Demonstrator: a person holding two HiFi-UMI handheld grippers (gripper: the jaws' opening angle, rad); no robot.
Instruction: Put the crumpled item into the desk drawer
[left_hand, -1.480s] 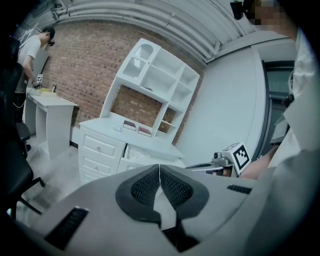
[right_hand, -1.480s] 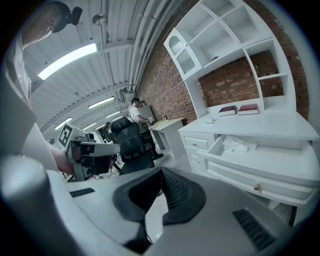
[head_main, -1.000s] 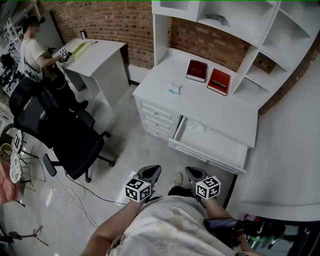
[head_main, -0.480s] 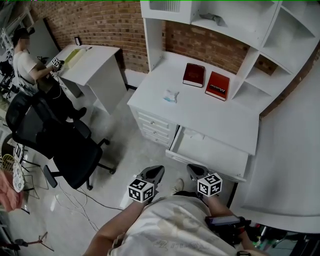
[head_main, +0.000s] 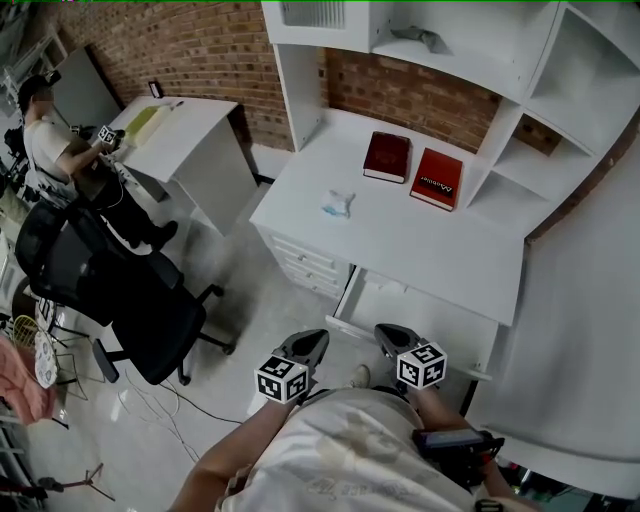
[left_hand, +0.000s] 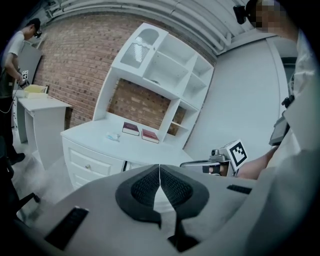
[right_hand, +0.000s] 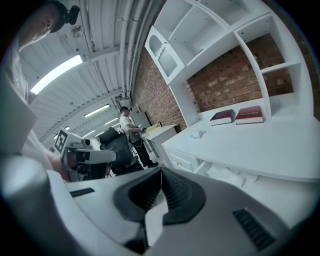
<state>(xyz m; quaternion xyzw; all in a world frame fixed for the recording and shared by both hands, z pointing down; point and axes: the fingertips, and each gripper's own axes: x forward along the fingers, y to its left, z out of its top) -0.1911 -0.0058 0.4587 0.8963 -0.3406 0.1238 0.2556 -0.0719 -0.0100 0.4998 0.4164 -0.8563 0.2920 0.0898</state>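
The crumpled item (head_main: 338, 204), a small pale wad, lies on the white desk top (head_main: 430, 245), left of two red books. Below the top, the desk drawer (head_main: 440, 318) stands pulled out, with some white crumpled paper (head_main: 385, 287) at its back left. My left gripper (head_main: 310, 341) and right gripper (head_main: 388, 335) are held side by side, short of the drawer front, both shut and empty. In the left gripper view the pads (left_hand: 159, 167) meet, with the wad (left_hand: 113, 136) far ahead. The right gripper (right_hand: 161, 170) is shut too, with the wad (right_hand: 198, 134) beyond it.
Two red books (head_main: 386, 156) (head_main: 437, 178) lie at the back of the desk under a white shelf hutch (head_main: 500, 60). A black office chair (head_main: 130, 290) stands at the left, with cables on the floor. A person (head_main: 45, 150) works at a smaller white desk (head_main: 190, 140).
Both grippers have moved together toward the desk; the open drawer now lies just beyond their tips. Both have stayed shut and empty.
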